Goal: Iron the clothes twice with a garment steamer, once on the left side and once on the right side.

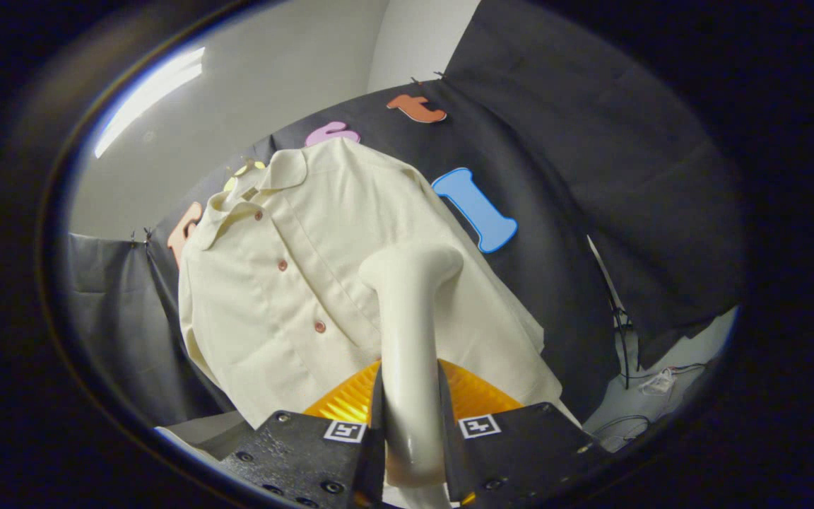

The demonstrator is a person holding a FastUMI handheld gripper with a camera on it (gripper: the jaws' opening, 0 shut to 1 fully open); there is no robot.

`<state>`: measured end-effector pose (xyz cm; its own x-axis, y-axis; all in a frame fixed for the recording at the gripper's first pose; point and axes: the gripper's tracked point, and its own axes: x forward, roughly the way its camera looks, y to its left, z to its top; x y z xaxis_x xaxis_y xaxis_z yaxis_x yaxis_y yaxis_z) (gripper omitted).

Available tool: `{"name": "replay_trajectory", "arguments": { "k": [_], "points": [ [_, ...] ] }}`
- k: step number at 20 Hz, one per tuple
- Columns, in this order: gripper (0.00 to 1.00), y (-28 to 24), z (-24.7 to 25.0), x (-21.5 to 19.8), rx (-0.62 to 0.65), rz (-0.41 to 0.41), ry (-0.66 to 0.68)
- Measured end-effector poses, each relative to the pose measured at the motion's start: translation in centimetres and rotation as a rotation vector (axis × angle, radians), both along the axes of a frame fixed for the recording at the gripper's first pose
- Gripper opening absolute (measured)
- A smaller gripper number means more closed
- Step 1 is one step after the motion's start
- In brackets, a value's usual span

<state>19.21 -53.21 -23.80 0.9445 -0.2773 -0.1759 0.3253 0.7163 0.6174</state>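
Item: gripper. Its two fingers stood closed on the handle of the garment steamer, one pressing each flank of the handle, with no gap visible between pad and handle. A square printed marker sat on top of one finger block and a matching one on top of the other.

Item: garment steamer. Pale, smooth body; the handle rose from between the fingers and ran straight ahead of them, ending in a bent head that turned toward the shirt. The head lay over the shirt's front, beside the lower button; whether it touched the cloth could not be told.

Item: shirt. Cream, collared, buttoned down the front with three reddish buttons visible. It hung beyond the fingers, against the dark cloth wall, its collar farthest from them and its hem nearest. It appeared tilted in the view, with the placket running on a slant past the steamer's handle.

Item: orange ribbed piece. Seen just ahead of the fingers, on both sides of the handle, in front of the shirt's hem; its nature was unclear.

Item: cables. Loose against the wall and floor, well apart from the fingers, past the shirt's side.
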Motion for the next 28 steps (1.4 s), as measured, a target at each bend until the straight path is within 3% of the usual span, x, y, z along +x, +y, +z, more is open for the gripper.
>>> {"name": "replay_trajectory", "arguments": {
  "k": [8, 18, 28],
  "points": [
    [0.33, 2.4, -7.6, -4.0, 0.092, 0.006, 0.082],
    [0.33, 6.2, -12.7, -7.9, 0.208, -0.009, 0.154],
    [0.33, 11.7, -7.2, -13.6, 0.218, 0.003, 0.097]
  ]
}}
